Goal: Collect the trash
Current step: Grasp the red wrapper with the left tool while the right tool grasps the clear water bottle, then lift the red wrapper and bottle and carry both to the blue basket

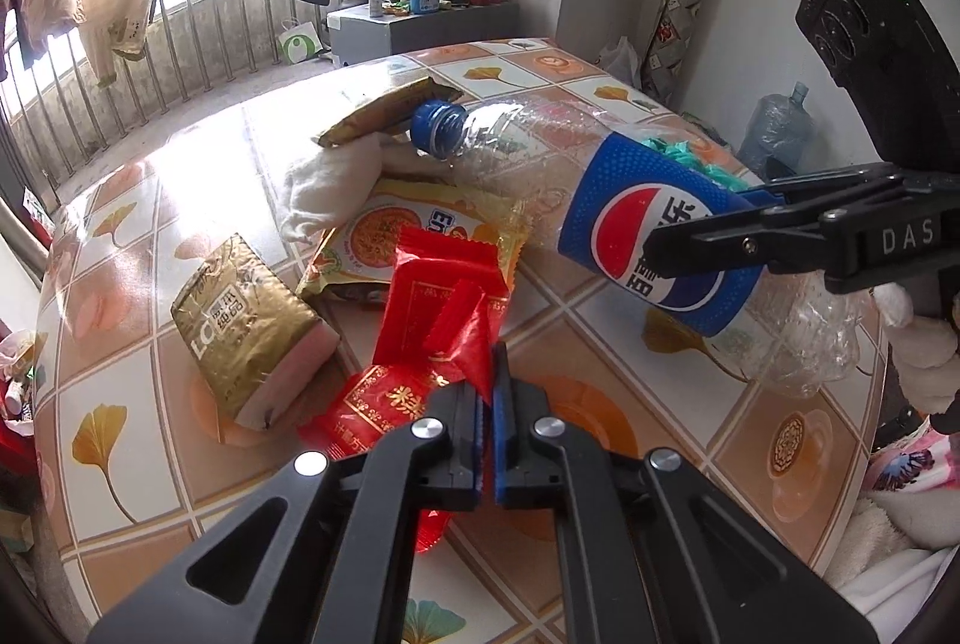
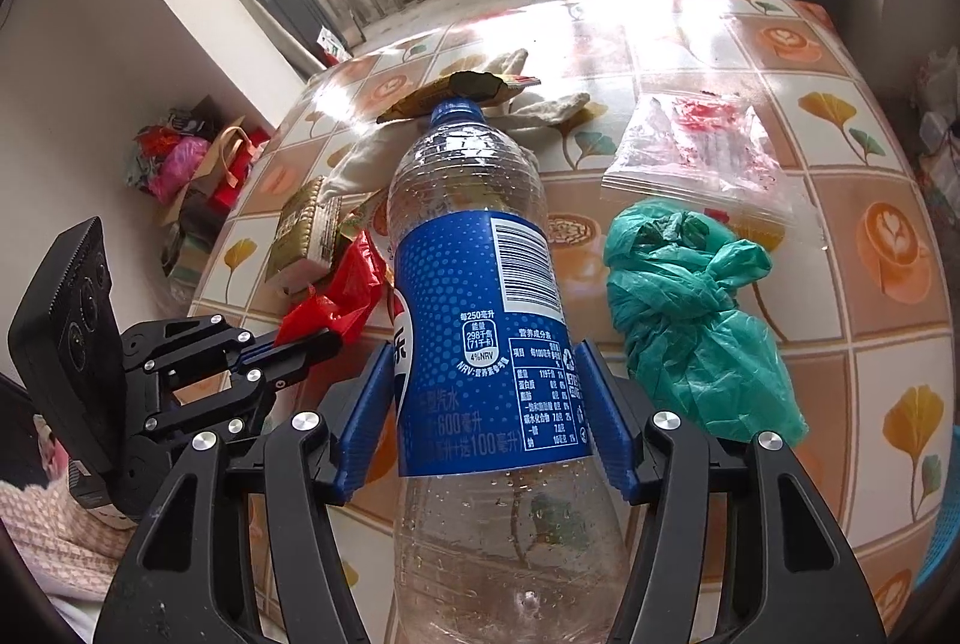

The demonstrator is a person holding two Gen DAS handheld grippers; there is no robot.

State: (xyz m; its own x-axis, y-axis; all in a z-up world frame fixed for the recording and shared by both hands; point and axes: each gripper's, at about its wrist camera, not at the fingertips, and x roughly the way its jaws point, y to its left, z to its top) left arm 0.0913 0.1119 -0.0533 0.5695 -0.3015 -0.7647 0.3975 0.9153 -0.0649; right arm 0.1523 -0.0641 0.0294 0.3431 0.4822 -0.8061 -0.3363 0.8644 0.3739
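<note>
Over the tiled desk [image 1: 600, 116], 2 claws grip trash.
Left claw [image 1: 493, 380] is pinched tight on a red wrapper [image 1: 444, 308]; right claw [image 2: 486, 404] clamps a clear soda bottle [image 2: 480, 248], its base cut off below.

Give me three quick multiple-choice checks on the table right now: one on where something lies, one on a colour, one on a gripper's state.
1. Where is the green plastic bag?
A. on the table, right of the bottle in the right wrist view
B. inside the bottle
C. on the floor

2. What colour is the bottle cap?
A. red
B. blue
C. white

3. What is the left gripper doing?
A. wide open over bare table
B. shut on the red wrapper
C. holding the bottle

Answers: 1 A, the bag lies on the tablecloth beside the bottle. 2 B, the cap is blue. 3 B, its jaws pinch the wrapper's edge.
</note>
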